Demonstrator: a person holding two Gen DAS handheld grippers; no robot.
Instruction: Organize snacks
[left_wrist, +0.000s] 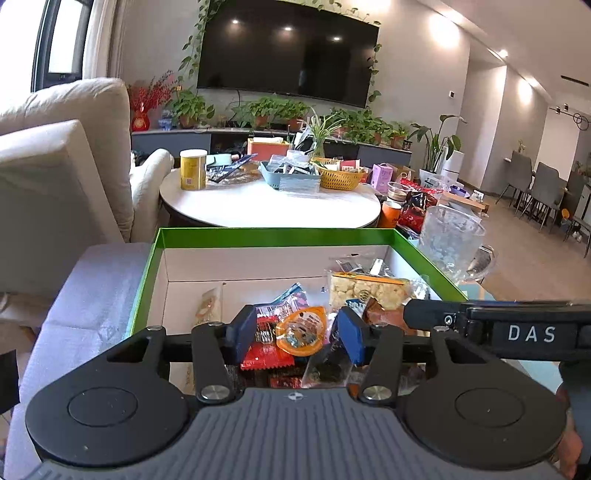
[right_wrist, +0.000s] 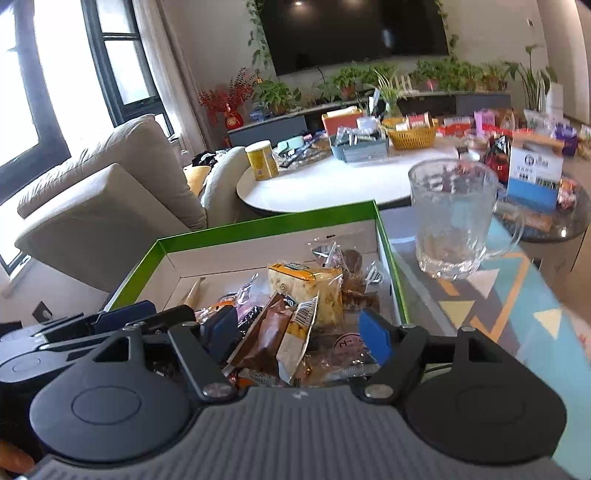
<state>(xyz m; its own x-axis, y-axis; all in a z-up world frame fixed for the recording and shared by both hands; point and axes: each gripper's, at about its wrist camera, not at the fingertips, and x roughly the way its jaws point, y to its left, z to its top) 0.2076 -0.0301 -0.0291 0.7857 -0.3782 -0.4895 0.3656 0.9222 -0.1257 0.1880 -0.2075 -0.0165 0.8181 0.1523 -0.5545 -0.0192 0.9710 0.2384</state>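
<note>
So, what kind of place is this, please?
Most likely a home living room: a wall-mounted television, a beige sofa, and potted plants along the low cabinet under it.

Your room bright: daylight floods from window, blown out white. Ceiling spots glare on TV. Strong fisheye bending at edges. Your right view motion-blurred around glass mug; left view sharp.

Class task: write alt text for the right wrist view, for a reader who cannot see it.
The right gripper, fingers open, hovers over a green-rimmed white cardboard box piled with wrapped snacks, a brown-wrapped snack bar between its blue fingers. The left gripper sits at the left edge. A clear glass mug stands right of the box on a patterned table.
</note>
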